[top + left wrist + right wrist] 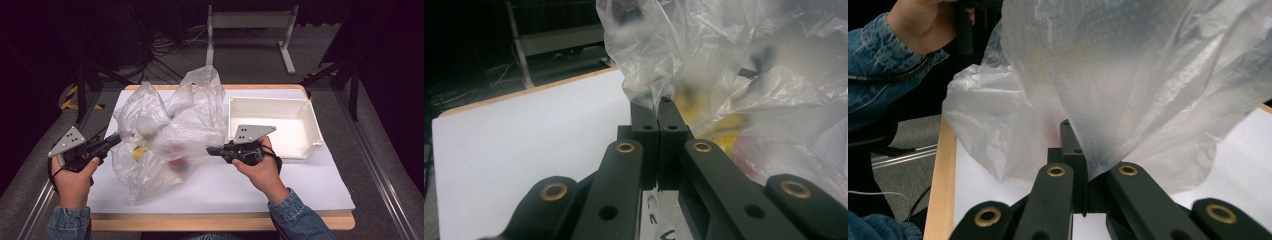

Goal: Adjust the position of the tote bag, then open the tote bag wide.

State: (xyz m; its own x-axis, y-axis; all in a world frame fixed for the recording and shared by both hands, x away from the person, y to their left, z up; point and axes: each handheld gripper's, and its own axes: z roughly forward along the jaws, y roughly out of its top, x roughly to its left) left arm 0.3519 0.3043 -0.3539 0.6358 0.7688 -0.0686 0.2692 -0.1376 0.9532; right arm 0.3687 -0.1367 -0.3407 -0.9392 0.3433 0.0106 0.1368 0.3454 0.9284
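Note:
A large crumpled clear plastic bag (167, 127) is held up over the white mat between both hands. Yellow (139, 151) and red (179, 162) things show dimly through its film. My left gripper (118, 138) is shut on the bag's left edge, and in the left gripper view the film (684, 65) rises from the closed jaw tips (658, 104). My right gripper (210, 149) is shut on the bag's right side. In the right gripper view the film (1128, 85) fans up from between the jaws and hides the tips (1073, 135).
A white open tray (314, 125) sits on the mat at the right, behind my right hand. The wooden table edge (220, 221) runs along the front. A white frame stand (250, 20) is on the floor beyond the table.

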